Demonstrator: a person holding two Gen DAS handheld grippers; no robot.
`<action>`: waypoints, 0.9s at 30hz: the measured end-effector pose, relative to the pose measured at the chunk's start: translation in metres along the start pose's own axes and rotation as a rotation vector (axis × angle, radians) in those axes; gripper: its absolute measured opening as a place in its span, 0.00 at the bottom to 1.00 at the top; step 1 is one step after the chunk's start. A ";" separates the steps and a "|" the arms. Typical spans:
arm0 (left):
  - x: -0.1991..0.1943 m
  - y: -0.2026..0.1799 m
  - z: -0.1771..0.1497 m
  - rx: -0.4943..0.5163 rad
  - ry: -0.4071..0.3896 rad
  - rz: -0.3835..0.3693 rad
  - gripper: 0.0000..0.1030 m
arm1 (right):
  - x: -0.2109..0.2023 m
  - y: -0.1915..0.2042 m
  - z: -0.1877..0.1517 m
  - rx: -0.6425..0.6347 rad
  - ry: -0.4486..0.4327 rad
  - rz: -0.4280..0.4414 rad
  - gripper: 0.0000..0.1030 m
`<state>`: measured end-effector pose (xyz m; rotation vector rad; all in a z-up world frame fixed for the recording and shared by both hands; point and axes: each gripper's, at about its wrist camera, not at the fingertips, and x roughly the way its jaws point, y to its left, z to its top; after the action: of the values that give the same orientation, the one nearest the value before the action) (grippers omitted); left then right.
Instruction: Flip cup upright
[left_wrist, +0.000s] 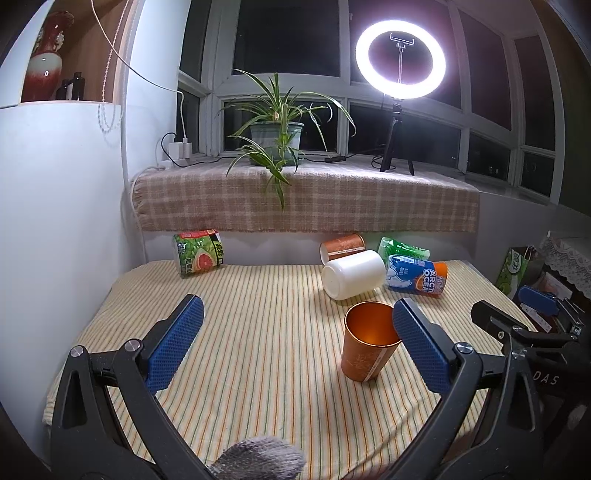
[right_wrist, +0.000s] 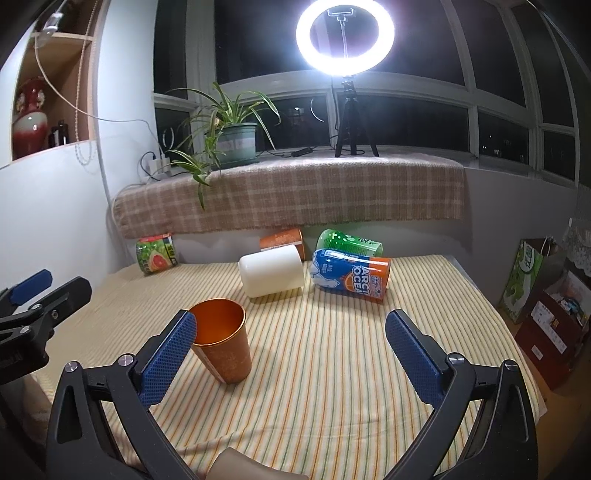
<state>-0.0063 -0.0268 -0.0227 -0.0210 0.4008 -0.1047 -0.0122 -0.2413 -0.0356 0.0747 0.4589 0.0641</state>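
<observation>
Nearest to me, my left gripper (left_wrist: 295, 336) hangs over the striped tablecloth (left_wrist: 258, 369) with its blue pads spread wide, holding nothing. My right gripper (right_wrist: 291, 339) is likewise spread apart and empty. The orange cup (left_wrist: 364, 347) stands upright on the cloth, mouth up, tucked just beside the left gripper's right-hand pad (whether it touches, I cannot tell); in the right wrist view it sits against the left-hand pad. Beyond it a white cup (left_wrist: 352, 273) lies on its side, with a blue and orange can (left_wrist: 417, 275) just beside it, also lying down. Farther back, near the wall, lie another orange cup (left_wrist: 341, 247), a green can (left_wrist: 402, 249) and a grapefruit can (left_wrist: 197, 253).
</observation>
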 end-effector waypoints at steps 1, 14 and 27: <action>0.000 0.000 0.000 0.000 0.000 0.000 1.00 | 0.000 0.000 0.000 0.003 0.002 0.000 0.99; 0.000 0.001 0.001 0.001 -0.003 0.005 1.00 | 0.005 -0.004 -0.001 0.028 0.028 0.007 0.99; 0.000 0.003 0.001 0.001 -0.003 0.004 1.00 | 0.005 -0.002 -0.002 0.025 0.029 0.009 0.99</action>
<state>-0.0056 -0.0242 -0.0217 -0.0193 0.3975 -0.1012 -0.0082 -0.2430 -0.0399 0.1006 0.4879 0.0685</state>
